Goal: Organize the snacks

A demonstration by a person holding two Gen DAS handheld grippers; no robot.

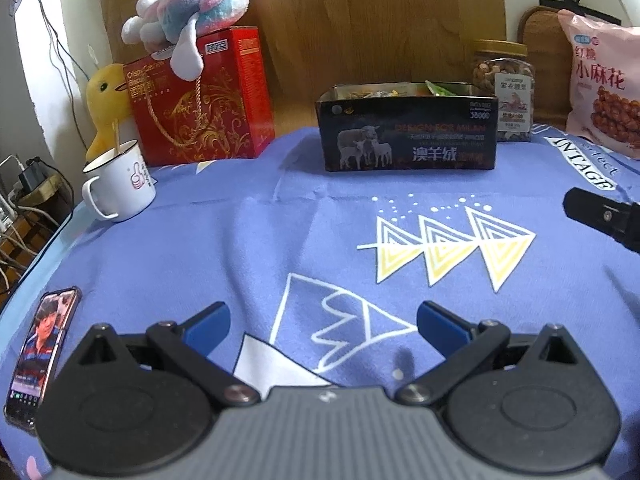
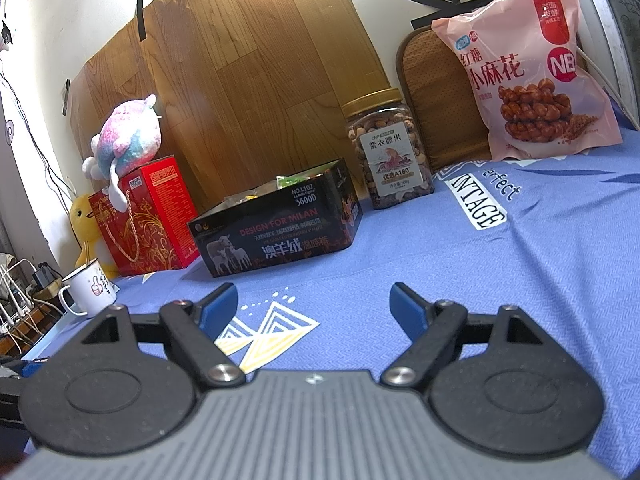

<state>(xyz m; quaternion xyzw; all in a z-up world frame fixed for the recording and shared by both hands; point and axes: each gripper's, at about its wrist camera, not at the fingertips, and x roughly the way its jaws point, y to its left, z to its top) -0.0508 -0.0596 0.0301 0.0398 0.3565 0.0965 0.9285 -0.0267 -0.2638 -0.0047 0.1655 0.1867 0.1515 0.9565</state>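
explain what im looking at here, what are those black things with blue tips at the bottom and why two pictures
Those are two hand-held grippers, each carried by a person, each with a camera looking forward along its two fingers. One picture comes from the left gripper, the other from the right gripper. Both are open and hold nothing.

They hover over a blue patterned cloth. At its far side stand a black open box with sheep on it, with snack packets inside, a clear nut jar with a gold lid, a pink snack bag, a red gift box and a white enamel mug. A phone lies beside the left gripper.

white mug, phone, plush toys
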